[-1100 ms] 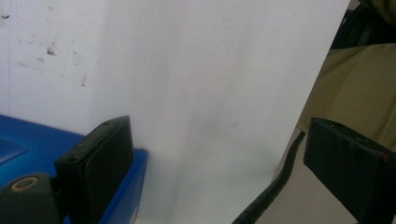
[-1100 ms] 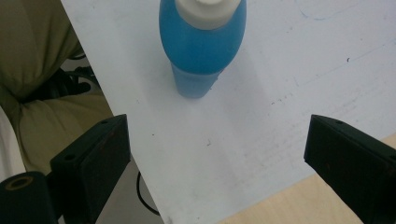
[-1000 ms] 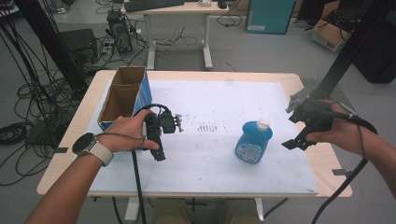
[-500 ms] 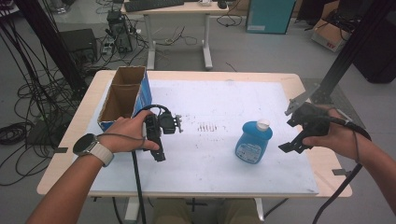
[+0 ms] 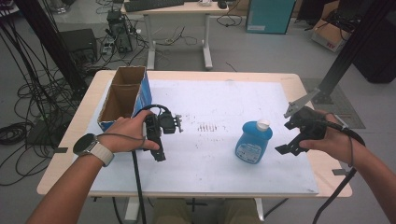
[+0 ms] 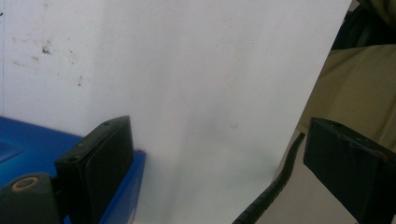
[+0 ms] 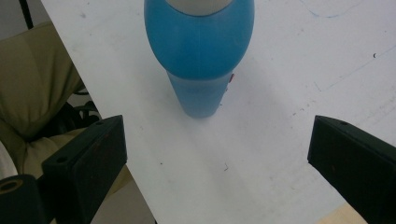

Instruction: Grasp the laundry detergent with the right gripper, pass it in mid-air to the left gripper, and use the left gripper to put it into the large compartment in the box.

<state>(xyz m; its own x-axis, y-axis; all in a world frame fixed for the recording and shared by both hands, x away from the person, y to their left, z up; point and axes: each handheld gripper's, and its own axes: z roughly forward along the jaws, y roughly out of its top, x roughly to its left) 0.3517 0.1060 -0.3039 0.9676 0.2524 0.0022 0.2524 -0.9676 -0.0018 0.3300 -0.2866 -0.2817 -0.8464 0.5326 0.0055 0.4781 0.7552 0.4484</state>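
Your right gripper (image 5: 286, 150) has moved closer to the blue bottle (image 5: 252, 140) since 1 second ago, while your left gripper (image 5: 159, 152) has stayed put beside the open cardboard box (image 5: 122, 95). The right gripper's jaws stand wide apart with nothing between them, pointed at the bottle, which stands upright on the white surface (image 5: 219, 105) just to its left. The left gripper's jaws also stand apart and empty, aimed down at the surface.
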